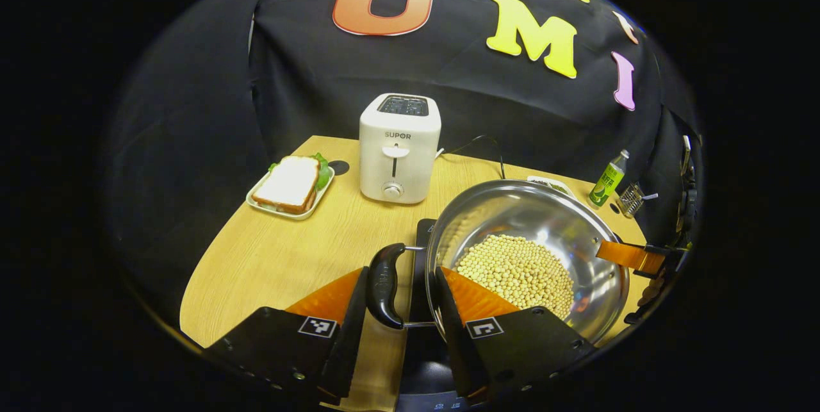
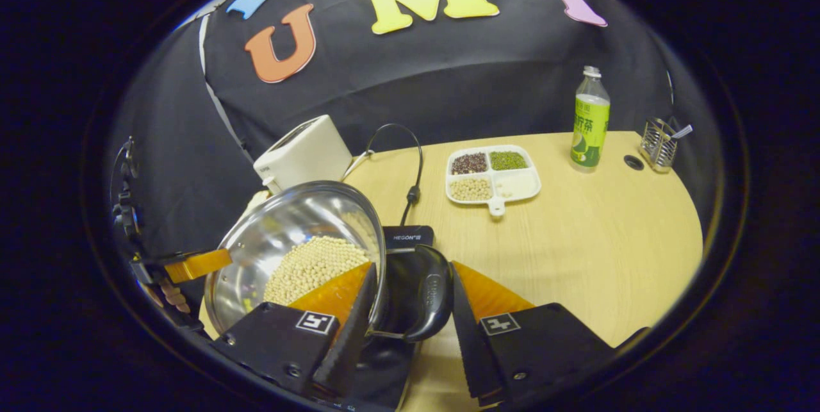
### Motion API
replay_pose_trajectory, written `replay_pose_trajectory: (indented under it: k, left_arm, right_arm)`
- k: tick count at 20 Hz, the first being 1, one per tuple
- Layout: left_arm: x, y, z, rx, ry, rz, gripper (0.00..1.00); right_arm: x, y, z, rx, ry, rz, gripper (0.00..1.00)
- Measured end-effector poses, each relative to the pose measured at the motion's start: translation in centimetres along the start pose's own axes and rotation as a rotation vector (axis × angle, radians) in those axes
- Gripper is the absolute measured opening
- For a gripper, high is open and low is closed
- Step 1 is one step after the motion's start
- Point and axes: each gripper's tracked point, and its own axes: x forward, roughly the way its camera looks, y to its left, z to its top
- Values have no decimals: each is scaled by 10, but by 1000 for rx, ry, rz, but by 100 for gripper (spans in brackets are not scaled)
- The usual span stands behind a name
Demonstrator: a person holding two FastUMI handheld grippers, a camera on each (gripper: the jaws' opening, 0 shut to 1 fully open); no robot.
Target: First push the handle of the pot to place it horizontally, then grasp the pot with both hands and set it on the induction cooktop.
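A steel pot [image 1: 532, 213] holding soybeans [image 1: 519, 268] is over the black induction cooktop [image 1: 421, 232]; I cannot tell whether it rests on it. My left gripper [image 1: 402, 271] is shut on the pot's black left handle [image 1: 384, 284], with one finger outside the handle and the other inside the rim. In the right gripper view, my right gripper [image 2: 413, 264] clamps the opposite handle [image 2: 435, 296] of the pot [image 2: 301, 213] the same way, above the cooktop [image 2: 410, 237]. Each view shows the other gripper's finger [image 1: 631, 257] at the far rim.
A white toaster [image 1: 399, 146] and a sandwich on a plate [image 1: 291, 184] stand behind the pot to the left. A divided dish of beans [image 2: 492, 175], a green bottle [image 2: 589, 117] and a wire holder [image 2: 660, 143] sit at the back right. The cooktop's cable [image 2: 410, 162] loops behind it.
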Motion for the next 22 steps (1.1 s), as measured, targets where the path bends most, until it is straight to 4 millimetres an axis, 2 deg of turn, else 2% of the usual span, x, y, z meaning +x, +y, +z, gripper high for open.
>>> replay_pose_trajectory:
  k: [4,5,6,7,8,9,10,11,12,14,16,22]
  left_arm:
    - [-7,1,-2,-41,22,0,61]
    - [-11,1,-1,-42,20,-2,52]
    - [-14,3,-1,-39,14,7,65]
    - [-19,6,1,-31,2,19,66]
    - [-25,7,3,-27,-8,29,73]
    - [-30,11,4,-24,-15,47,63]
    - [-39,12,4,-27,-19,53,81]
    - [-47,11,5,-31,-28,54,69]
    - [-54,12,6,-29,-39,55,85]
    - [-73,8,8,-15,-67,54,91]
    - [-89,0,7,-5,-93,49,94]
    - [-145,-28,5,30,-194,39,96]
  right_arm:
    - [-13,-2,7,-3,-42,-12,74]
    - [-18,-3,10,-6,-57,-14,74]
    - [-25,-3,13,-10,-76,-14,76]
    - [-34,-4,15,-10,-98,-23,77]
    - [-42,-6,14,-12,-105,-31,79]
    - [-49,-7,14,-12,-111,-37,84]
    - [-57,-8,15,-14,-128,-41,93]
    - [-65,-9,15,-13,-142,-48,93]
    - [-74,-8,14,-19,-156,-49,94]
    - [-94,-9,12,-39,-186,-63,94]
    - [-115,-13,9,-65,-226,-95,94]
    - [-181,-20,-4,-75,-307,-117,94]
